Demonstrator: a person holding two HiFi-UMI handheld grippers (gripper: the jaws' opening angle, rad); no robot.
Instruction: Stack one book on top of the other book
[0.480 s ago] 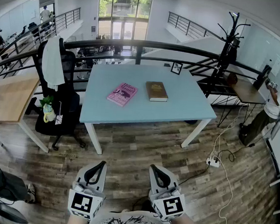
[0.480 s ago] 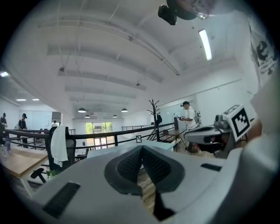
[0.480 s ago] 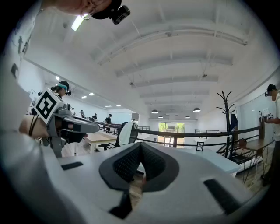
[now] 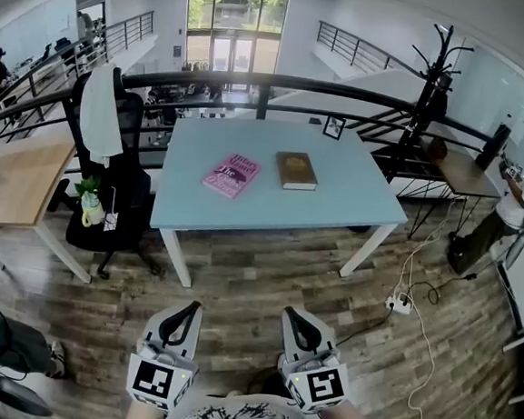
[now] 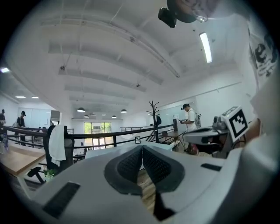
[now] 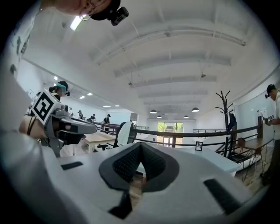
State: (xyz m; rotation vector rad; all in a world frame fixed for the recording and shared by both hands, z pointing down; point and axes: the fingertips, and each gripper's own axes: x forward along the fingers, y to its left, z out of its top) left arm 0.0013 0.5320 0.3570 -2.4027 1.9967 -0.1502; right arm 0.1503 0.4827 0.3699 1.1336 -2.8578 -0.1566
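A pink book [image 4: 231, 174] and a brown book [image 4: 296, 171] lie side by side, apart, on the light blue table [image 4: 336, 201] in the head view. My left gripper [image 4: 186, 310] and right gripper [image 4: 295, 316] are held low near my body, well short of the table, over the wooden floor. Both are shut with nothing between their jaws. In the left gripper view the left gripper [image 5: 141, 148] has its pads pressed together, and the right gripper [image 6: 141, 147] looks the same in its own view. The books are hidden behind the jaws in both gripper views.
A black office chair [image 4: 109, 182] with a white cloth stands left of the table, beside a wooden desk [image 4: 18, 183]. A black railing [image 4: 255, 85] runs behind. A power strip with cables [image 4: 400, 303] lies on the floor at right. A person [image 4: 518, 204] stands far right.
The view has shifted very slightly. Both grippers stay shut in about the same place. The person at far right has moved a little.
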